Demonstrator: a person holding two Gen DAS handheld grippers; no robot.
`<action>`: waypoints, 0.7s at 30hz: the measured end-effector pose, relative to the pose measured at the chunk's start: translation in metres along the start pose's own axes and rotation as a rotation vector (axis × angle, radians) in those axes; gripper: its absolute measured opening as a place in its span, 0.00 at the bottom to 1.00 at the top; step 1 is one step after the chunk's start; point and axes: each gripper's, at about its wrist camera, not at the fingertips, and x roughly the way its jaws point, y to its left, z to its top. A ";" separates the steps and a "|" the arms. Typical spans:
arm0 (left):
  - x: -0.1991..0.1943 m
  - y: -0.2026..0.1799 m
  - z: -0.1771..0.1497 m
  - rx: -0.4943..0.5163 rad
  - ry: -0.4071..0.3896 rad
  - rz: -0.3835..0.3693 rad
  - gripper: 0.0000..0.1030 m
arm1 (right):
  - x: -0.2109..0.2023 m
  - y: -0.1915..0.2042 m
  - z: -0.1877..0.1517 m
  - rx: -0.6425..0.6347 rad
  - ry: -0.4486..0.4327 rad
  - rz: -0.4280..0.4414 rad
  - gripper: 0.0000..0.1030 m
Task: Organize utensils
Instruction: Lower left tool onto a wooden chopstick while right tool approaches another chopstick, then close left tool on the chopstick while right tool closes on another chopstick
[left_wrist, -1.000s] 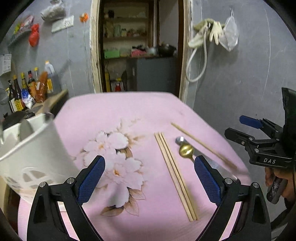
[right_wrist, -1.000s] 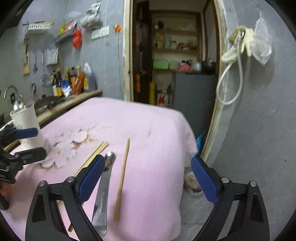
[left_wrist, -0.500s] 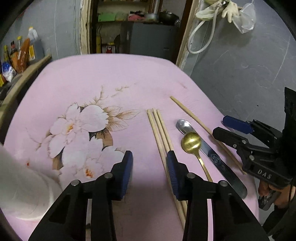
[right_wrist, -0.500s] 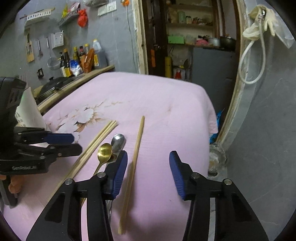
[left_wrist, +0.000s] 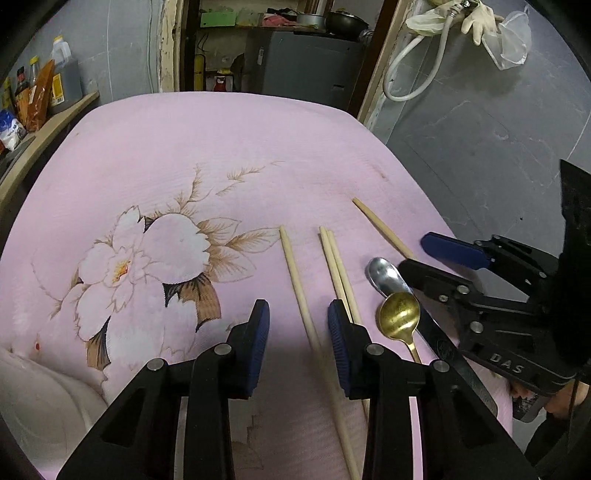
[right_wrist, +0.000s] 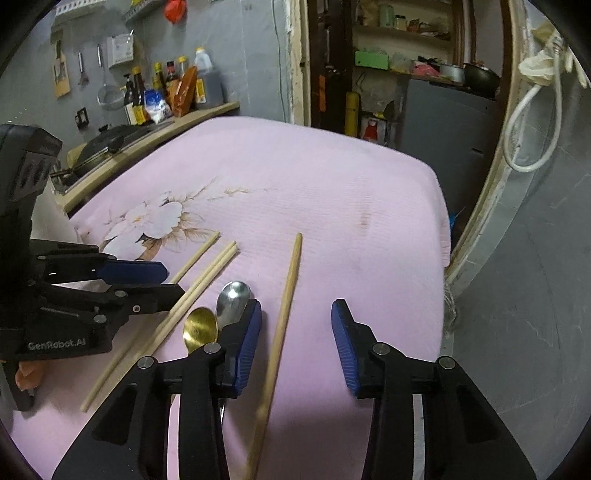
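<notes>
Left claw (left_wrist: 298, 334) partly spread, straddling single chopstick (left_wrist: 300, 291) low centre of frame, not gripping. Right claw (right_wrist: 295, 341) partly spread astride lone chopstick (right_wrist: 282, 317). Chopstick pair (left_wrist: 338, 273), gold spoon (left_wrist: 399, 317), silver spoon (left_wrist: 386, 275) between, on pink surface (left_wrist: 221, 147).

Right gripper (right_wrist: 295, 341) jaws apart, straddling a lone chopstick (right_wrist: 284, 317) on pink cloth (right_wrist: 332, 192). Gold spoon (right_wrist: 201, 329) and silver spoon (right_wrist: 232, 296) just left — then more chopsticks (right_wrist: 207, 275), left gripper (right_wrist: 162, 280) over them.
</notes>
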 end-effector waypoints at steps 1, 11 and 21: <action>0.000 0.001 0.000 -0.002 0.001 0.004 0.25 | 0.003 0.000 0.002 -0.002 0.013 0.004 0.36; 0.001 -0.003 0.002 0.005 0.030 0.032 0.12 | 0.016 -0.003 0.017 -0.013 0.104 0.030 0.20; -0.012 0.005 -0.001 -0.076 0.036 -0.054 0.02 | -0.001 -0.009 0.016 0.084 0.067 0.077 0.03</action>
